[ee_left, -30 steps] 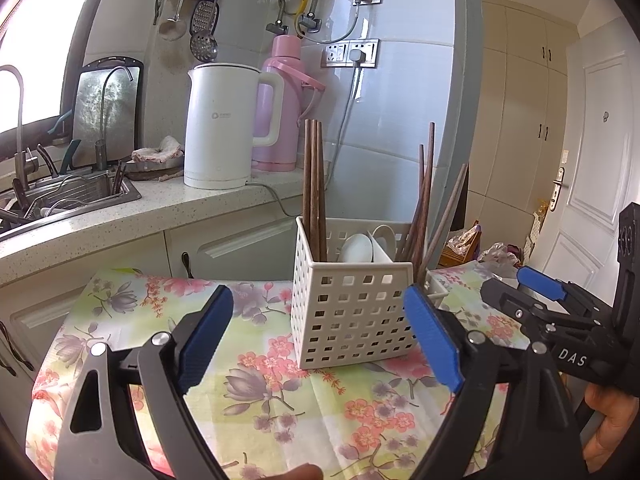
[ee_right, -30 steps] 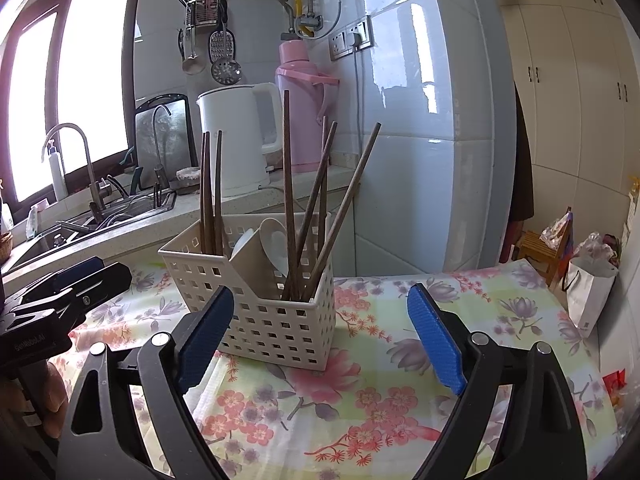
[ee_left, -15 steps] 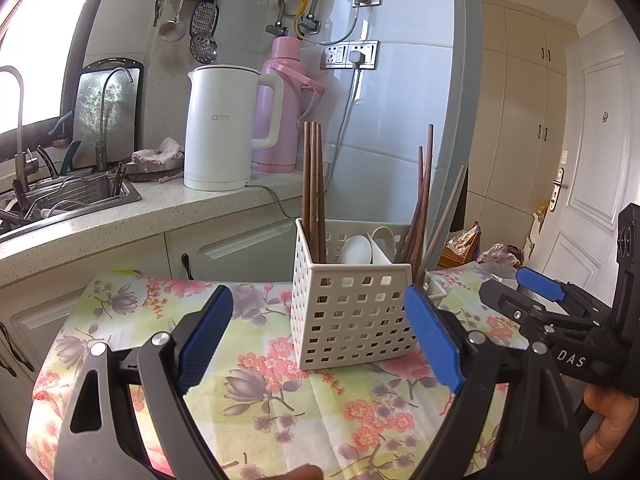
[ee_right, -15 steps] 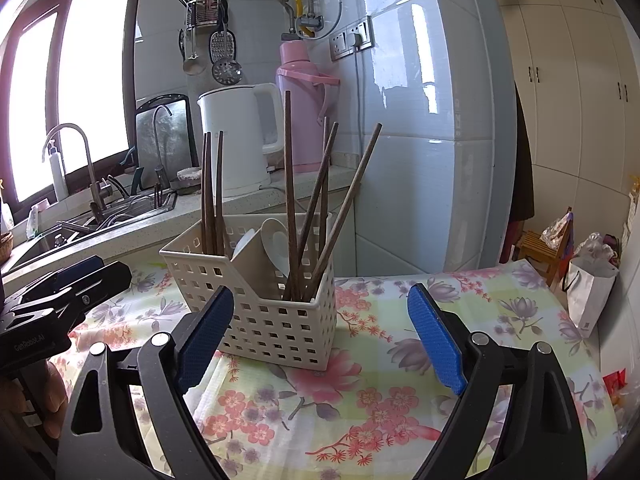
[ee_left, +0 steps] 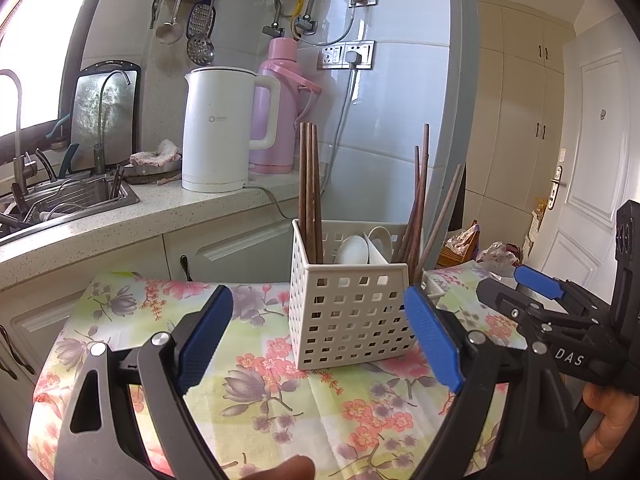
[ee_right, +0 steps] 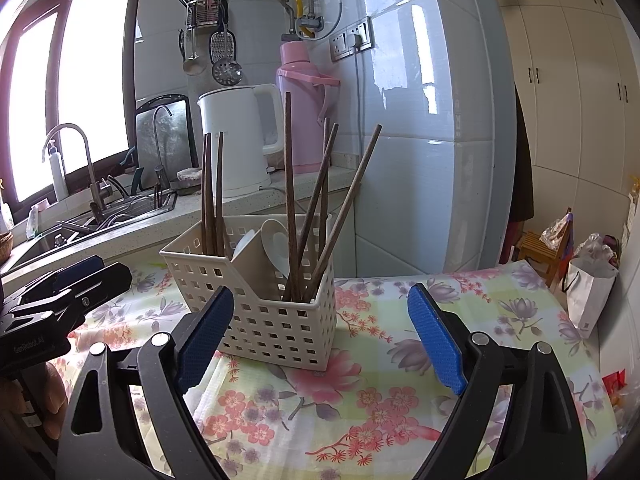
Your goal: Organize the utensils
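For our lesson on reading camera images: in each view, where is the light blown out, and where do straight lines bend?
Left wrist view: the window at far left is washed out white; the tiled wall corner bows. Right wrist view: the window panes glare white, the wall tiles carry bright reflections, and the cupboard doors curve near the edge.

The letters "DAS" are printed in white on the black right gripper (ee_left: 560, 312), as seen from the left wrist. Small white writing is printed on the left gripper (ee_right: 68, 280), but it cannot be read clearly.
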A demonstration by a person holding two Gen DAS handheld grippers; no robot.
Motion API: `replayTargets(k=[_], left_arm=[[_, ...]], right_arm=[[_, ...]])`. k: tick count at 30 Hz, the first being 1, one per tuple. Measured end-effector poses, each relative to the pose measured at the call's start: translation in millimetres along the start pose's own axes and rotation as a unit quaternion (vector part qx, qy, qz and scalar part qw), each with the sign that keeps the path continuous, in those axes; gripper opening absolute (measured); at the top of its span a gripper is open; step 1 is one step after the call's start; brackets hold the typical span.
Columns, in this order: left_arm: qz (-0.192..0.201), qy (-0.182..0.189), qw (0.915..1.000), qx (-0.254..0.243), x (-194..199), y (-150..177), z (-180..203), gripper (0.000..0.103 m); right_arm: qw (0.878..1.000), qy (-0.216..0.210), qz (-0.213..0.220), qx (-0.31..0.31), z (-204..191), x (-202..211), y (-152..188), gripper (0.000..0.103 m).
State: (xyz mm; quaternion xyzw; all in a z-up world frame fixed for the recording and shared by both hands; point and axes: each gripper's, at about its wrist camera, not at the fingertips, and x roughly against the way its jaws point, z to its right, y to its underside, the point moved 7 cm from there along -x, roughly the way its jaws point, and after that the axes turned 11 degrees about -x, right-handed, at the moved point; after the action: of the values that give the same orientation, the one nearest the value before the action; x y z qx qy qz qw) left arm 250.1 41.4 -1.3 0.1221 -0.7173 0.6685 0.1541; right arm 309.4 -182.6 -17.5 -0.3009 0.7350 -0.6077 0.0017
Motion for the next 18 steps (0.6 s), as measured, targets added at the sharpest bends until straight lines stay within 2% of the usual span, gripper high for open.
replayTargets(k=[18], left_arm=[[0.001,0.016,0.9999,-0.001,2.6,0.2,3.1,0.089]], right_arm=[[1.0,-0.002,-0.001,0.001,-1.9,0.9,-0.5,0.083]])
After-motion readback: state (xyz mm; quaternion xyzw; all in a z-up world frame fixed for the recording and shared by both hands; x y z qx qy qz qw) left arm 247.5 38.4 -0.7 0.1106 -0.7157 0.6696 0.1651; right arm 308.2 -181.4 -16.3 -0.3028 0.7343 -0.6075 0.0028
